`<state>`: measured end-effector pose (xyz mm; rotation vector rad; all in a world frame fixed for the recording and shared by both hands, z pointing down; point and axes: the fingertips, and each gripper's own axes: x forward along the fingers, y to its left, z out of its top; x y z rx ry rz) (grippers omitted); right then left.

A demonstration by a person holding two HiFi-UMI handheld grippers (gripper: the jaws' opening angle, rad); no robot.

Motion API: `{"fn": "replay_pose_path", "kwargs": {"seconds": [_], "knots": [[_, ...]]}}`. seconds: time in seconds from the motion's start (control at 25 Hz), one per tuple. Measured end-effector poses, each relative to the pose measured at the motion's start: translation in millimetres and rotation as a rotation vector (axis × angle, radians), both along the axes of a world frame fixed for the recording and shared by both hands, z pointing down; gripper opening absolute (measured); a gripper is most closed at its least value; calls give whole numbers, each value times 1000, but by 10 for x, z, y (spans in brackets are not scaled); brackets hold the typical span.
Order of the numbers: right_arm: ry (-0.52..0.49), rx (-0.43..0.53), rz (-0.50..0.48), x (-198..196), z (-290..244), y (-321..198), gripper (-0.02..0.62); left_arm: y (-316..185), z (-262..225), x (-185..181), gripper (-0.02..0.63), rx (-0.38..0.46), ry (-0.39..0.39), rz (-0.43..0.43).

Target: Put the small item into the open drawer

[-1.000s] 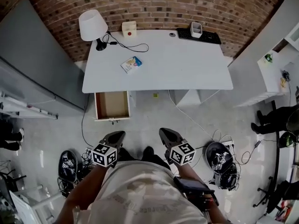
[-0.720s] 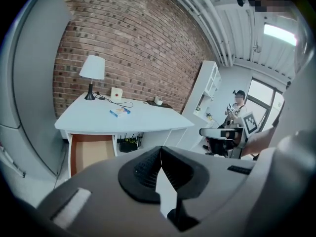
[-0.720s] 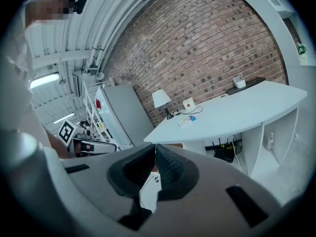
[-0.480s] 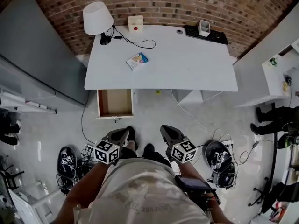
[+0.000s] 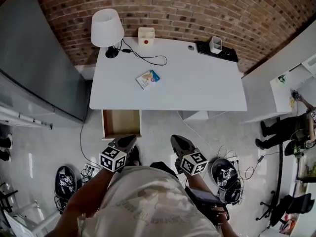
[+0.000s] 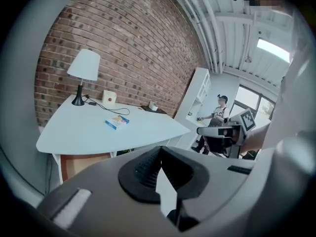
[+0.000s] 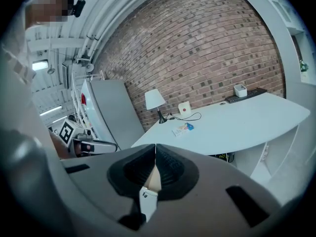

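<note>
A white desk (image 5: 197,90) is set against a red brick wall (image 5: 173,6); a pale speckled floor (image 5: 158,127) is seen beneath it, and a tall grey cabinet (image 5: 39,73) stands at 9 o'clock of the desk. On the desk top, a white-shaded lamp (image 5: 106,28) is placed at the 10 o'clock corner, with a black cable (image 5: 148,59) trailing from its base; a small white box with a red button (image 5: 146,36) is set at 11 o'clock, and a black keyboard (image 5: 219,52) bearing a white cup (image 5: 215,44) lies at 1 o'clock. White shelving (image 5: 284,83) is seen at 3 o'clock of the desk, and a person (image 5: 281,130) stands by it.

The drawer (image 5: 121,124) is pulled open under the desk's 7 o'clock corner; its brown wooden inside is exposed. The small item (image 5: 148,79), a flat packet, lies on the desk top at 12 o'clock from the drawer, well apart from it; it is pale with a blue end and some yellow print, and it is turned askew to the desk edge.

The left gripper (image 5: 130,139) and the right gripper (image 5: 174,138) are held over the floor at 6 o'clock of the desk, well short of the packet; the jaws of each are clenched pad to pad, with no object gripped.
</note>
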<state>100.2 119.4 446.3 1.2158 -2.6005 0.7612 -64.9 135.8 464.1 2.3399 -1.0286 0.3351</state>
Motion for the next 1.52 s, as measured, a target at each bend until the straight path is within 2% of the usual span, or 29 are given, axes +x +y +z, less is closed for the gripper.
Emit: {"fn": "replay_pose_path", "kwargs": {"seconds": [0.36, 0.6, 0.8, 1.0, 1.4, 1.52], "knots": [[41, 27, 60, -294, -160, -364, 6, -432, -151, -424, 6, 61, 13, 7], [69, 36, 59, -407, -176, -491, 6, -456, -20, -589, 6, 37, 28, -14], [59, 19, 65, -376, -97, -560, 6, -568, 90, -527, 6, 2, 52, -15], [34, -3, 69, -269, 25, -731, 6, -745, 79, -390, 6, 0, 49, 6], [-8, 10, -44, -300, 14, -1561, 6, -1284, 24, -340, 6, -3, -40, -62], [-14, 10, -75, -265, 8, -1810, 6, -1487, 8, -265, 6, -8, -35, -86]]}}
